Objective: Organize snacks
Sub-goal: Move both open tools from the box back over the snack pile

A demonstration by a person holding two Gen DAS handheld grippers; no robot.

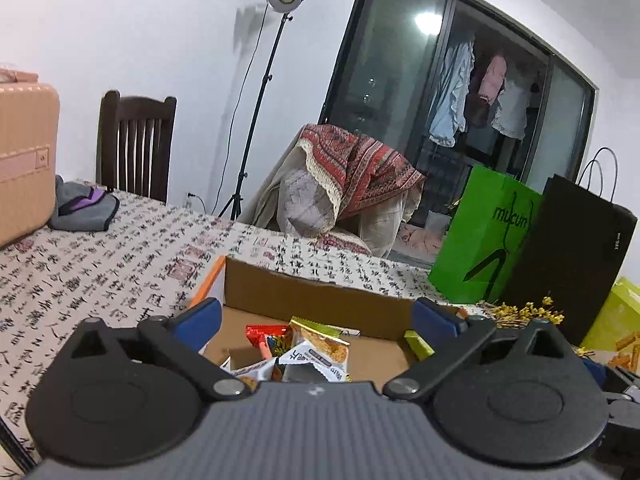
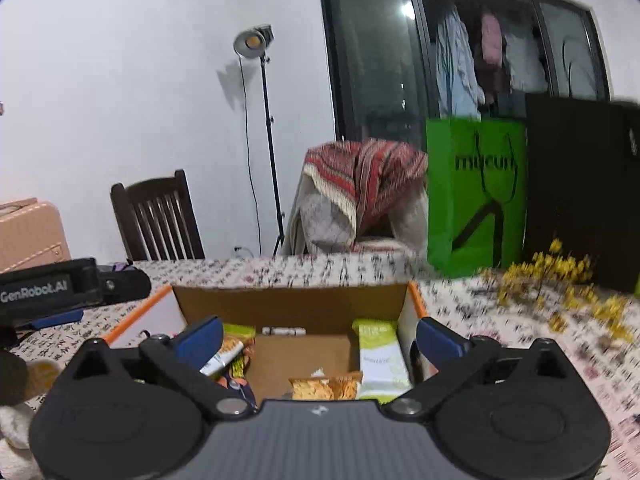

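A table (image 1: 120, 264) under a cloth printed with black calligraphy carries 1 open cardboard box (image 1: 304, 292) near the front; a pink suitcase (image 1: 24, 160) at the far left, a grey and purple pouch (image 1: 84, 208) just beside it; 1 green paper bag (image 1: 484, 240) and 1 black bag (image 1: 576, 252) upright at the right; yellow dried flowers (image 1: 524, 312) lying before them.

Home – hanging laundry (image 1: 476, 92), dining chair (image 1: 136, 144)

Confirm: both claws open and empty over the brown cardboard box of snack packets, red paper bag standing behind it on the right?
Not quite. The paper bag is green, not red, as the right wrist view shows. The rest stands: left claw and right claw are open and empty over the brown cardboard box of snack packets.
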